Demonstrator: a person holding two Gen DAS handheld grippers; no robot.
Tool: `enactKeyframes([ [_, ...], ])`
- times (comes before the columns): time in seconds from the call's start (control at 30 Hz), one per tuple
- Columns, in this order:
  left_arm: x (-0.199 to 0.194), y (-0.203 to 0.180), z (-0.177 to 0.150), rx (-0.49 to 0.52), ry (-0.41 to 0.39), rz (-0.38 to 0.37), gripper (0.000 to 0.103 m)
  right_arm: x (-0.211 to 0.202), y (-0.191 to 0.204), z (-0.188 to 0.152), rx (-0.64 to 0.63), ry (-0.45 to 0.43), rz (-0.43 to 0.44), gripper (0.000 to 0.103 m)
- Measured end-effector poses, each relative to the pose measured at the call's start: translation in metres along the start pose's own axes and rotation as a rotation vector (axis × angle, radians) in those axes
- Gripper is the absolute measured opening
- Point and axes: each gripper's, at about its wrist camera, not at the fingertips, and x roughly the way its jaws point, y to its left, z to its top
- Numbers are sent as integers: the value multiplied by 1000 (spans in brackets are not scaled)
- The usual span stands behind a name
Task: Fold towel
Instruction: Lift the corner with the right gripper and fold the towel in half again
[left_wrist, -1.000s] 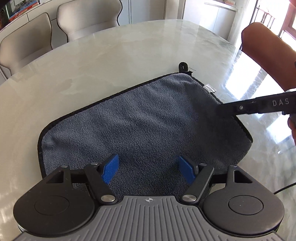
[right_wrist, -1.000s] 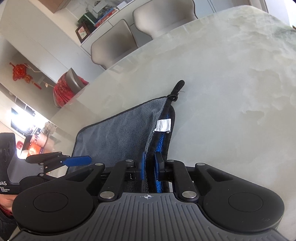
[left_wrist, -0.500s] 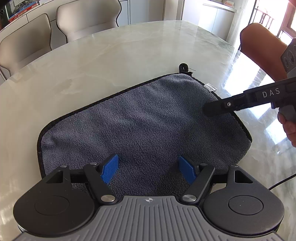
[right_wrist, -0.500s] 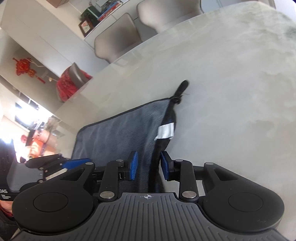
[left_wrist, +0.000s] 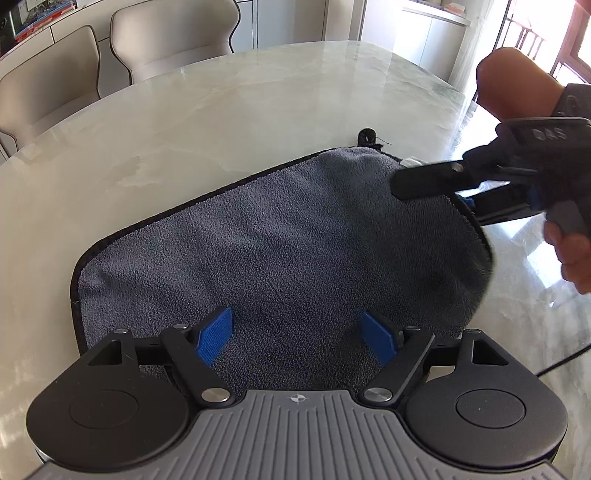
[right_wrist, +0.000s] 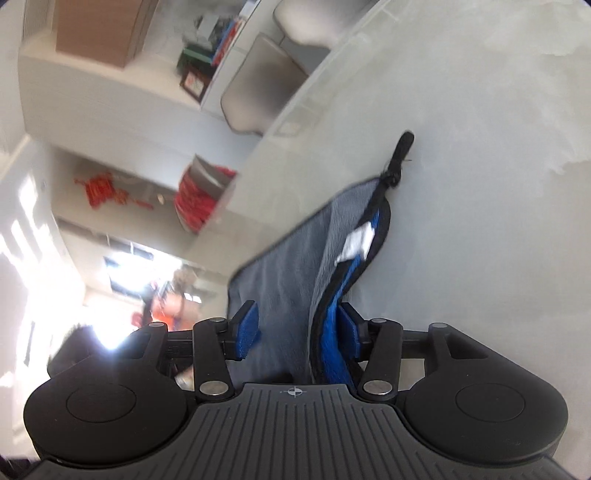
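The table (left_wrist: 221, 122), a pale marble oval, carries the towel (left_wrist: 277, 251), which lies grey side up and already doubled, its black-bound edge running along the far side to a hanging loop (left_wrist: 366, 136) at the far corner. The left gripper (left_wrist: 295, 338) hovers over the towel's near edge with its fingers wide apart and nothing between them. The right gripper (right_wrist: 298, 330) is at the towel's right edge, near the white label (right_wrist: 354, 245); its fingers have just been opening, and the lifted edge, showing a blue underside, runs between them without being pinched (one pad looks very close to the blue layer, but I cannot tell if it touches). The step in hand looks like letting go of that edge after laying it down, before the next fold. To do it well, the right fingers should part fully before the hand backs off, so the pile does not drag on a pad and pull the layers out of line. The edge stands a little proud there, so a light press or sweep would settle it flat on the layer below. The left gripper is well placed to take the near edge for the next fold; both hands should grip matching corners, both layers together, so the bound edges meet squarely.
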Motion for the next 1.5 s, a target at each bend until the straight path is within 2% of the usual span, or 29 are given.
enactKeyframes([
  [0.03, -1, 2, -1, -7, 1, -3, 81, 2, 0, 2, -2, -2, -3, 47],
  [0.1, -4, 6, -2, -25, 2, -4, 81, 5, 4, 3, -24, -6, 4, 33],
  [0.13, -7, 10, -4, -39, 2, -1, 81, 5, 9, 4, -51, -9, 13, 22],
  [0.17, -9, 13, -5, -50, 1, 2, 81, 4, 14, 4, -70, -6, 10, 20],
  [0.43, -36, 52, -32, -130, -8, 81, 81, 22, 51, 9, -97, 52, -80, 20],
  [0.57, -49, 67, -44, -164, -11, 103, 81, 51, 83, 10, -109, 113, -166, 20],
  [0.83, -68, 87, -62, -222, -36, 107, 81, 109, 138, -9, -247, 217, -295, 20],
  [0.93, -71, 91, -68, -237, -39, 107, 81, 128, 151, -22, -281, 235, -321, 22],
  [1.03, -71, 95, -71, -249, -43, 104, 80, 139, 163, -36, -302, 252, -291, 24],
  [1.1, -69, 97, -72, -251, -45, 101, 81, 141, 169, -42, -324, 245, -270, 26],
  [1.17, -68, 97, -73, -248, -46, 94, 81, 133, 174, -45, -349, 197, -253, 28],
  [1.2, -67, 97, -73, -247, -47, 91, 81, 123, 175, -43, -337, 161, -213, 32],
  [1.23, -65, 97, -74, -245, -46, 88, 81, 113, 174, -41, -313, 127, -175, 40],
  [1.3, -63, 96, -75, -242, -43, 81, 81, 98, 174, -36, -279, 64, -150, 41],
  [1.4, -60, 96, -76, -245, -46, 59, 81, 80, 171, -35, -339, 54, -216, 41],
  [1.5, -58, 100, -78, -263, -45, 13, 81, 75, 169, -49, -439, 109, -298, 42],
])
